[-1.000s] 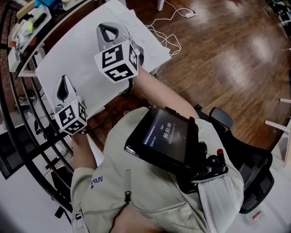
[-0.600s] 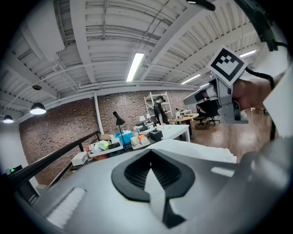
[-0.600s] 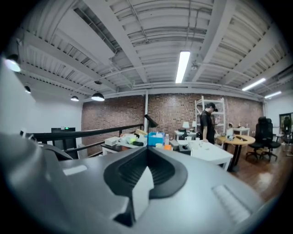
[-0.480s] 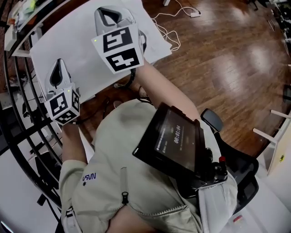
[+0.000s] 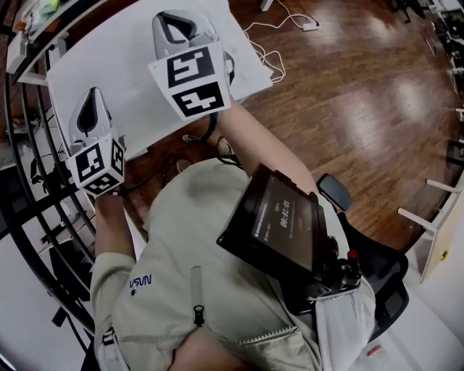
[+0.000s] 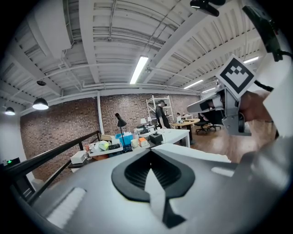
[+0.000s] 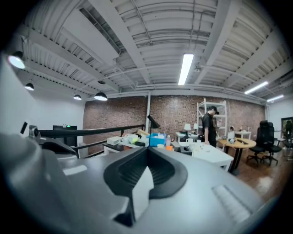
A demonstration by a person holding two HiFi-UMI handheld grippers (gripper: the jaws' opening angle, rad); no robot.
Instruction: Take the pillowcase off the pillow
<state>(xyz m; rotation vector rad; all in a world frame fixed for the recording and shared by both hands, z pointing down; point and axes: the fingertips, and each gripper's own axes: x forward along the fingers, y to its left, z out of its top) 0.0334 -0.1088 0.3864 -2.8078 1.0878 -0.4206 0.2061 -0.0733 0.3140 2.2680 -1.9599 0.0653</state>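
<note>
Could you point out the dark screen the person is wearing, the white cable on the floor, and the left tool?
screen [image 5: 279,224]: head view, middle of its dark glass.
white cable [image 5: 309,25]: head view, the block at its end.
left tool [image 5: 91,94]: head view, the tip where its shut jaws meet.

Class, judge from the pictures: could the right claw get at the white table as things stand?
Probably yes. In the head view the right claw appears to hang over the white table, with nothing seen between them. Its jaws are shut and empty.
</note>
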